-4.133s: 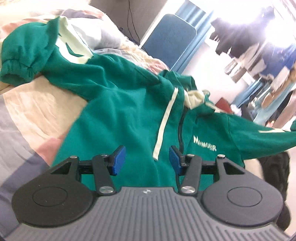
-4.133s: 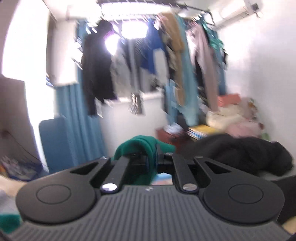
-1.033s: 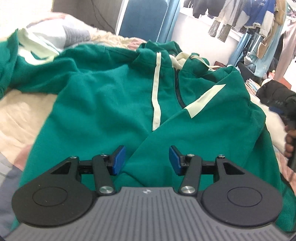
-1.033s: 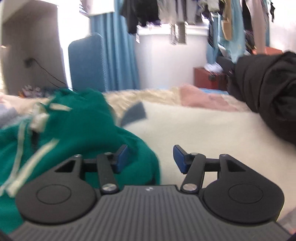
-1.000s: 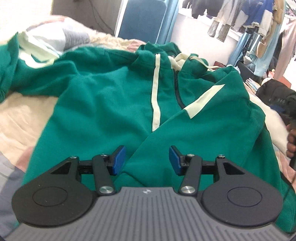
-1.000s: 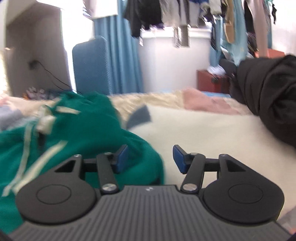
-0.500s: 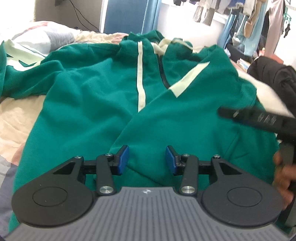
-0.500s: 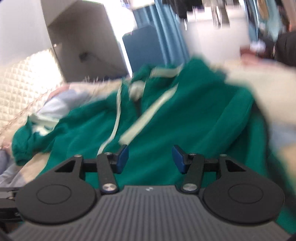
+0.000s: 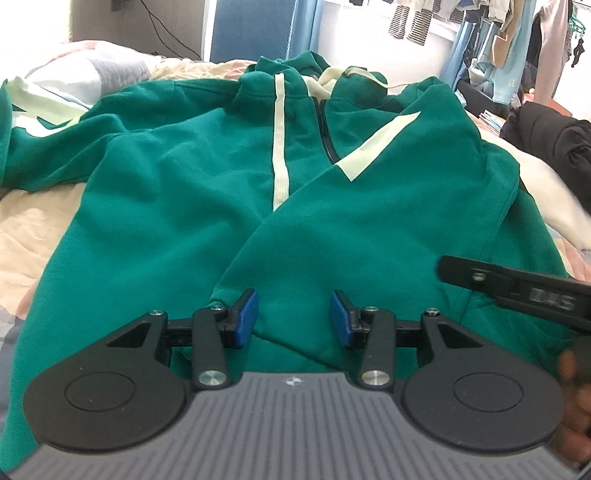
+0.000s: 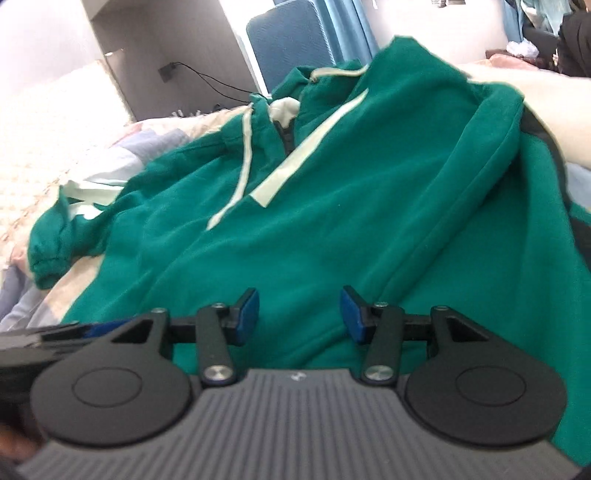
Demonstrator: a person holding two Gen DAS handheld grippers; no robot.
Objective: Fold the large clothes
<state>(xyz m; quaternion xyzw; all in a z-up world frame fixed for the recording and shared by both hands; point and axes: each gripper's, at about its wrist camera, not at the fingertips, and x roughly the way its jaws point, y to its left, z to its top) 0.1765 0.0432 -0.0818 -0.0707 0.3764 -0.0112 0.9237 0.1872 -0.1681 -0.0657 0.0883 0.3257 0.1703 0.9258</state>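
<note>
A large green hoodie (image 9: pixel 177 192) with cream stripes lies front up on the bed. Its right sleeve (image 9: pixel 369 206) is folded across the chest, and the other sleeve (image 10: pixel 55 236) trails off to the left. My left gripper (image 9: pixel 293 319) hovers open over the folded sleeve's lower end near the hem, pads clear of the cloth. The right gripper (image 10: pixel 299 315) is open too, low over the hoodie's right side, with only flat fabric beneath. In the left wrist view the right gripper (image 9: pixel 517 288) reaches in from the right edge.
A black garment (image 9: pixel 554 136) is heaped on the bed at the right, beside a white blanket (image 9: pixel 546 192). Pale patchwork bedding (image 9: pixel 29 221) lies left of the hoodie. A blue padded panel (image 9: pixel 255 29) and hanging clothes (image 9: pixel 517 37) stand behind. A hand (image 9: pixel 572 406) shows at the lower right.
The right gripper swung left from the white blanket onto the hoodie and now shows in the left wrist view. The left gripper's jaws narrowed a little and it edged forward.
</note>
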